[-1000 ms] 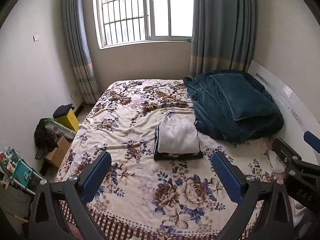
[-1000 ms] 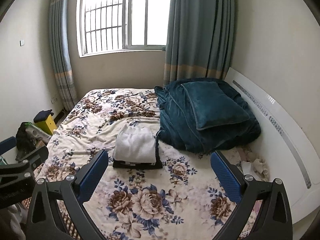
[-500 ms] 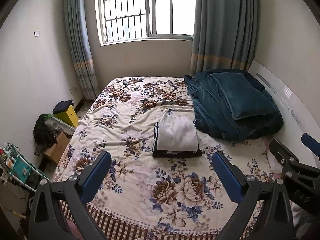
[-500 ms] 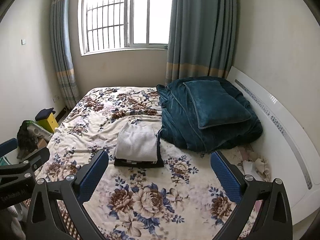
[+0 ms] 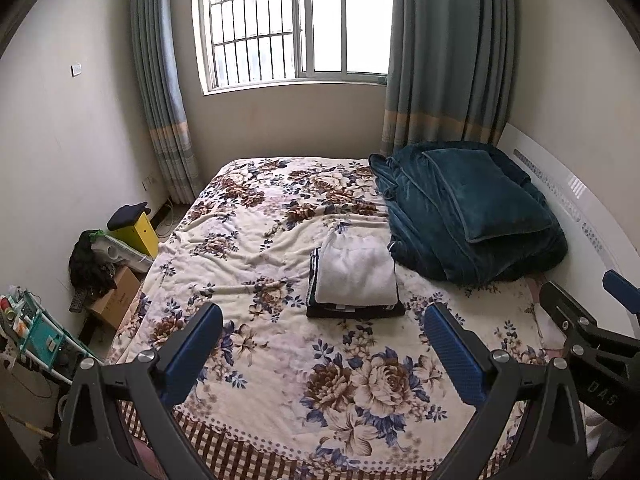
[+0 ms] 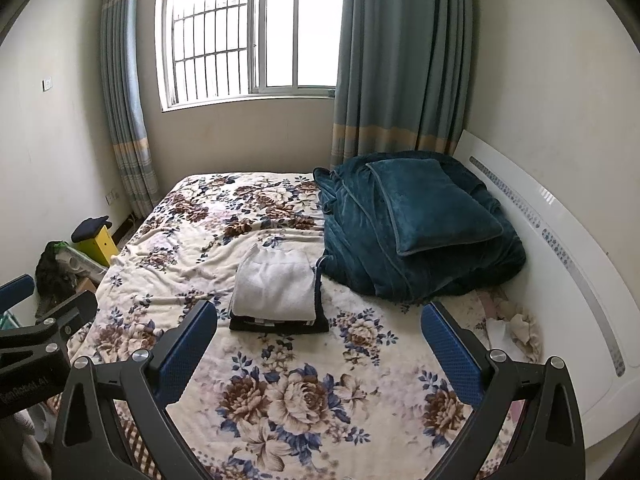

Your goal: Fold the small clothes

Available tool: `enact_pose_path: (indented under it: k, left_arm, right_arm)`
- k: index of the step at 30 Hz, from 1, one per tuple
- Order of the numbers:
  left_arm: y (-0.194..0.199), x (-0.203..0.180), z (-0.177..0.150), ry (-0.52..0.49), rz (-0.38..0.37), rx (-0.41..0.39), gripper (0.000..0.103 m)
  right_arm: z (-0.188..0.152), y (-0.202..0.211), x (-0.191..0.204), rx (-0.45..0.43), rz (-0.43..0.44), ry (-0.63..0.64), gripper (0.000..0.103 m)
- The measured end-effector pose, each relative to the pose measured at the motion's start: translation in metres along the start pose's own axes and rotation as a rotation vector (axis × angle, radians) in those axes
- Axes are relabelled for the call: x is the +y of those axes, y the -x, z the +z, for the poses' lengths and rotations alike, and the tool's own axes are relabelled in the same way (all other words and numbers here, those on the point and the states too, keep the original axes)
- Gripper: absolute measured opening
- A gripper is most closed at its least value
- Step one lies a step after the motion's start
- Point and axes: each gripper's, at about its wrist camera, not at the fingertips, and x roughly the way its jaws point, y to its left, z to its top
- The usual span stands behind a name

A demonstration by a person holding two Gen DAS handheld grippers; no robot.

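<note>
On the floor left of the bed I see a brown cardboard box (image 5: pixel 114 298) with dark clothing (image 5: pixel 86 262) heaped against its top; what is inside it I cannot tell. Beside it stands a yellow box (image 5: pixel 138 234) with a dark cap-like item on top, and at the far left a teal rack (image 5: pixel 38 334) holds small items too blurred to name.

Compared with a second ago, both my cameras sit higher and farther back: the window (image 5: pixel 296 24) shows more fully and the stack of folded clothes (image 5: pixel 354 278) looks a little farther from my fingers. The stack itself has not shifted.

I count one stack, a white folded piece (image 6: pixel 276 286) on top of at least one dark striped piece, lying mid-bed on the floral blanket (image 5: pixel 280 340), just beside the teal quilt (image 5: pixel 440 232). One teal pillow (image 5: pixel 484 194) lies on that quilt. Two curtains frame the window.

My left gripper (image 5: pixel 324 346) hangs above the near end of the bed with jaws spread wide, gripping nothing. My right gripper (image 6: pixel 318 342) is likewise spread and empty.
</note>
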Motion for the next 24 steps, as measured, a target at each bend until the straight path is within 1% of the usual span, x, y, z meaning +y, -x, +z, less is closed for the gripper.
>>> enact_pose_path:
  k: [12, 24]
  left_arm:
    - [0.0012, 0.0005, 0.0055, 0.002, 0.005, -0.002, 0.103]
    - [0.003, -0.0006, -0.0004, 0.005, 0.005, -0.001, 0.103]
  right_arm:
    - [-0.0015, 0.0016, -0.0011, 0.002, 0.005, -0.002, 0.103]
    - [-0.0004, 0.0026, 0.0005, 0.007, 0.003, 0.006, 0.103]
